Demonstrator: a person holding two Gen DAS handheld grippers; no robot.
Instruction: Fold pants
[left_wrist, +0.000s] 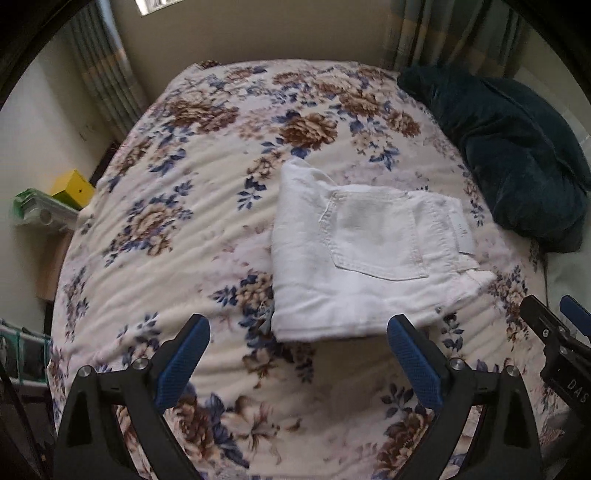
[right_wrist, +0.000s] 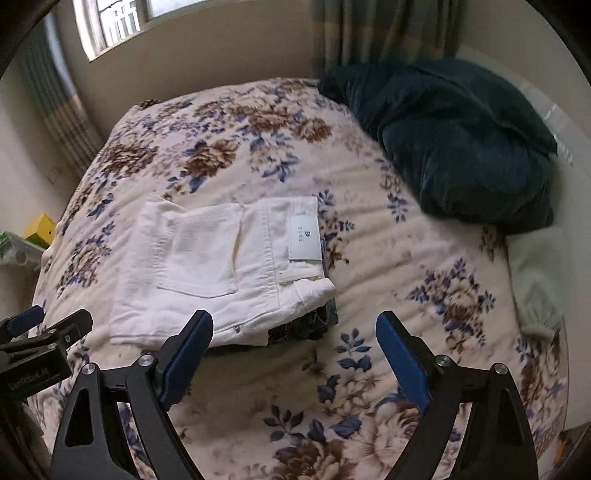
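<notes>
I see the bed (left_wrist: 184, 192) filling both views, covered by a cream blanket printed with brown and blue flowers. A dark teal pillow (left_wrist: 517, 155) lies bunched along its right side, near the curtains. The white pants (left_wrist: 354, 251) lie folded into a compact rectangle in the middle of the bed, back pocket up, the waistband with its pale label (right_wrist: 306, 238) toward the pillow side. From my right wrist camera a bit of dark denim (right_wrist: 314, 325) shows under their near corner. My left gripper (left_wrist: 299, 339) hangs above the blanket just short of the pants' near edge, jaws spread wide with nothing between them. My right gripper (right_wrist: 295, 332) is likewise wide open and empty, above the bed beside that near corner. A small yellow box (left_wrist: 72, 186) sits off the bed's left edge.
</notes>
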